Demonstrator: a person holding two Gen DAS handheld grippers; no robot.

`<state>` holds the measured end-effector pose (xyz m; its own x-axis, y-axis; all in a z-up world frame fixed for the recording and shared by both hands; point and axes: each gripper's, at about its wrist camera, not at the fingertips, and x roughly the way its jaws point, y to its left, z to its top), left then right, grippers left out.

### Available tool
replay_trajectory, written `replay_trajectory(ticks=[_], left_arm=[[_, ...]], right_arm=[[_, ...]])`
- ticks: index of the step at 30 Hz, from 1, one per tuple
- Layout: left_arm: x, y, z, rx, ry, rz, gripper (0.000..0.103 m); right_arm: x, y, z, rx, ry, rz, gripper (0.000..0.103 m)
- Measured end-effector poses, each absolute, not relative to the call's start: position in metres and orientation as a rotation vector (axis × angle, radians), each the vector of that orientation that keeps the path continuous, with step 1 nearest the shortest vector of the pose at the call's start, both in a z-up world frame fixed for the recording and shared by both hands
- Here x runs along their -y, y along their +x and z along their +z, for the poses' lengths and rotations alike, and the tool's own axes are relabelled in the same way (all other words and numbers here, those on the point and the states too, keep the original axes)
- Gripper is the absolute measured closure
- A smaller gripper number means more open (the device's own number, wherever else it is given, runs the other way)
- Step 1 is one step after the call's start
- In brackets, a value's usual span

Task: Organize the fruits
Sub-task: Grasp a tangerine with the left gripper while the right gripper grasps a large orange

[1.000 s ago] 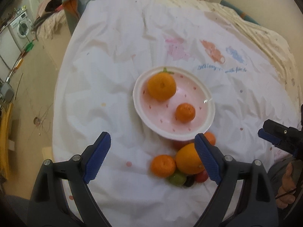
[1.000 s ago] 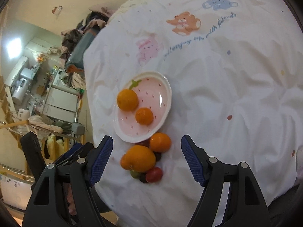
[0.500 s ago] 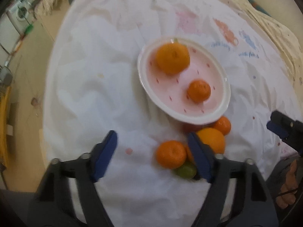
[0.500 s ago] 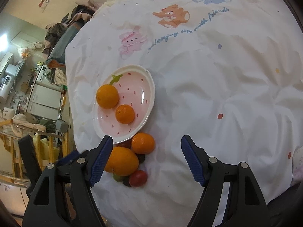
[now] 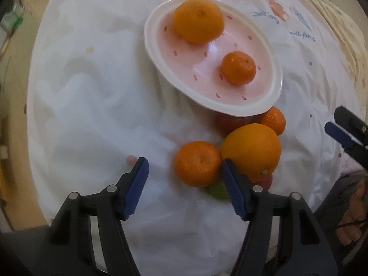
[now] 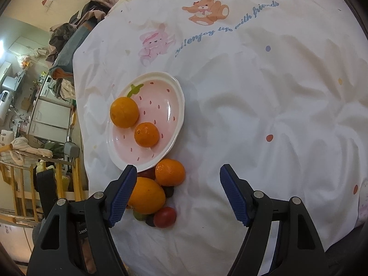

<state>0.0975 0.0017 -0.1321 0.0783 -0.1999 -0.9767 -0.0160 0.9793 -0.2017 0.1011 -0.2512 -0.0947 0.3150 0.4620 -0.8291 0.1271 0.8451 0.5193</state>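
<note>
A pink strawberry plate [image 5: 149, 36] on the white sheet holds a large orange [image 5: 197, 19] and a small mandarin [image 5: 238, 67]. Just below it lies a pile: a mandarin [image 5: 197, 163], a big orange [image 5: 250, 149], another mandarin [image 5: 272, 119], a red fruit [image 5: 230, 122] and a green one [image 5: 217, 189]. My left gripper [image 5: 183, 162] points down at the pile; its jaws are closing, with the near mandarin between the tips but not pressed. My right gripper [image 6: 178, 169] hangs open over the pile's right side [image 6: 170, 172], holding nothing.
The fruit lies on a rumpled white bed sheet [image 6: 264, 115] printed with cartoon animals. The bed edge drops off on the left to a cluttered floor with laundry and furniture [image 6: 46, 115]. A person's hand [image 5: 352, 225] shows at the lower right.
My left gripper has come down close over the fruit pile and its jaws have narrowed around the near mandarin. The right gripper dipped slightly; its jaws kept their width.
</note>
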Motion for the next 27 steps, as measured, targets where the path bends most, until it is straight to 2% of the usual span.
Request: replay_trajectory(ticks=[5,12,14,16,21,27], left_arm=[[-0.016,0.099,-0.140,-1.530,-0.328,-0.132,0.042],[-0.004,0.106,-0.146,-1.548,-0.298,-0.143,0.042],[-0.003,0.108,-0.148,-1.546,-0.287,-0.132,0.046],[-0.004,0.109,-0.149,-1.539,-0.322,-0.150,0.062],[-0.001,0.107,-0.145,-1.527,-0.303,-0.155,0.064],[-0.021,0.104,-0.119,-1.431,-0.320,-0.105,0.064]], right_arm=[[0.249,0.103,-0.098,-1.260,0.542,0.230,0.026],[0.249,0.101,-0.098,-1.256,0.537,0.227,0.026],[0.250,0.101,-0.099,-1.260,0.532,0.222,0.026],[0.251,0.101,-0.099,-1.263,0.533,0.219,0.026],[0.253,0.099,-0.098,-1.257,0.532,0.209,0.026],[0.253,0.098,-0.097,-1.254,0.519,0.220,0.026]])
